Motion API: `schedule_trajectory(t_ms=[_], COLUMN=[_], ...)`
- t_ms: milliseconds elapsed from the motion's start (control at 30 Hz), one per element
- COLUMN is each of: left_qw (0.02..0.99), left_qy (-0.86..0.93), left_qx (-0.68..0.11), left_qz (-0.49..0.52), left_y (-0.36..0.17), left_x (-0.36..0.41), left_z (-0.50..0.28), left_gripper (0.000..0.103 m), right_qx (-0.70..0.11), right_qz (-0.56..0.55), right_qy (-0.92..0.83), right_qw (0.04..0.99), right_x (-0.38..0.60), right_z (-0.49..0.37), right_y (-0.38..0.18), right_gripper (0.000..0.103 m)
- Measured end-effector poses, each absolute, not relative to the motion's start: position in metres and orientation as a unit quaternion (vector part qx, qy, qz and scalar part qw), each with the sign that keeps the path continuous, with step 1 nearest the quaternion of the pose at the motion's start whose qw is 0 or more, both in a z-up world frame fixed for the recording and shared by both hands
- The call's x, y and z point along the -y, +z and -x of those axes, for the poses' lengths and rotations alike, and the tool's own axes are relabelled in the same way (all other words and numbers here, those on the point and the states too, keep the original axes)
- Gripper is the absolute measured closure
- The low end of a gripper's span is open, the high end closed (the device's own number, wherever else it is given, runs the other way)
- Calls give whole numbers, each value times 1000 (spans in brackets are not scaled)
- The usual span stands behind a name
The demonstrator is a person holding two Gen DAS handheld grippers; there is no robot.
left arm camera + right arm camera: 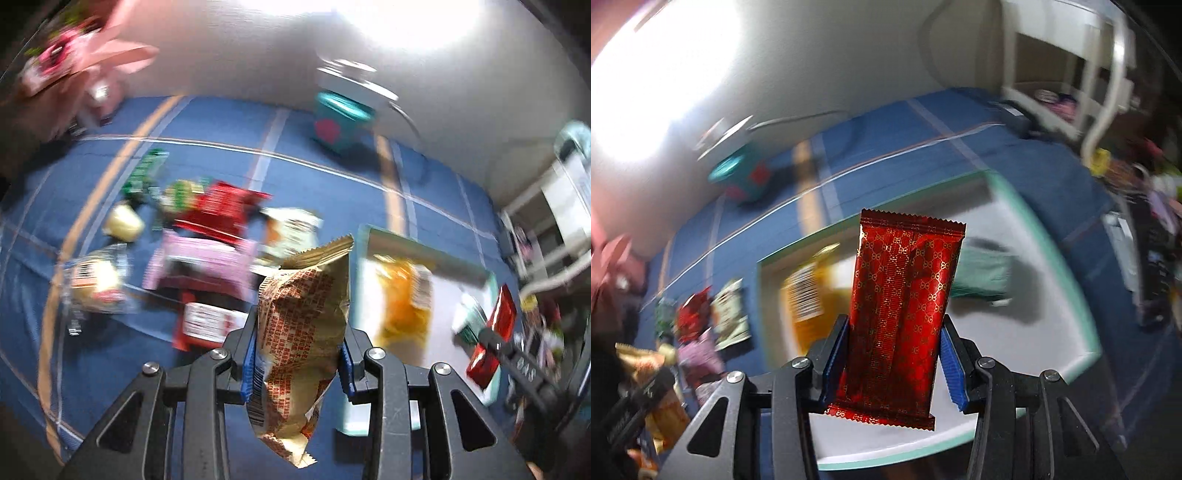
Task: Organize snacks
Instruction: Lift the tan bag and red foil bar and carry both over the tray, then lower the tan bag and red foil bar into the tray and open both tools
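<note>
My left gripper (299,350) is shut on a tan snack bag with red print (306,328), held upright above the blue cloth. My right gripper (892,354) is shut on a shiny red foil packet with gold pattern (905,295), held over the white tray with a teal rim (1052,251). In the left wrist view the same tray (458,291) lies to the right, with an orange snack bag (402,299) in it, and the right gripper with its red packet (495,332) shows at the tray's right edge. The tray also holds a green packet (982,273).
Several loose snacks lie on the blue cloth left of the tray: a red bag (221,210), a pink bag (199,262), a green packet (144,173), a clear-wrapped bun (96,288). A teal container (340,122) stands at the back. White shelving (1071,66) is at right.
</note>
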State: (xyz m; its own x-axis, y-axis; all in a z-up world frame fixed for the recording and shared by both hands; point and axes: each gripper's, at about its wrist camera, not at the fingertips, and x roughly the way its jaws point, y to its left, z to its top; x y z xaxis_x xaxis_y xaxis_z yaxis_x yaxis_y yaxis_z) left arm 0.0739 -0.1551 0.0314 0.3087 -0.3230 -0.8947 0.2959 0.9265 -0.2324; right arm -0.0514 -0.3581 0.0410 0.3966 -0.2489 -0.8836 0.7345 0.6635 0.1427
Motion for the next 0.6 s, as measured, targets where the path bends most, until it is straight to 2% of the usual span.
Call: schedule_trajectory(t_ms=[300,600], left_qw=[772,750], left_qy=[-293,-320], left_qx=[-559,-567], left_qz=[-75,-115], left_y=[18,-8], left_x=[234,263], left_z=[-21,-2], left_gripper=[66,66], right_qx=[-432,-447], right_qz=[-280,-292], right_qy=[-375,-378], right_qw=[771,756], right_x=[408,424], right_z=[104,110], right_y=[52,38], right_gripper=[54,54])
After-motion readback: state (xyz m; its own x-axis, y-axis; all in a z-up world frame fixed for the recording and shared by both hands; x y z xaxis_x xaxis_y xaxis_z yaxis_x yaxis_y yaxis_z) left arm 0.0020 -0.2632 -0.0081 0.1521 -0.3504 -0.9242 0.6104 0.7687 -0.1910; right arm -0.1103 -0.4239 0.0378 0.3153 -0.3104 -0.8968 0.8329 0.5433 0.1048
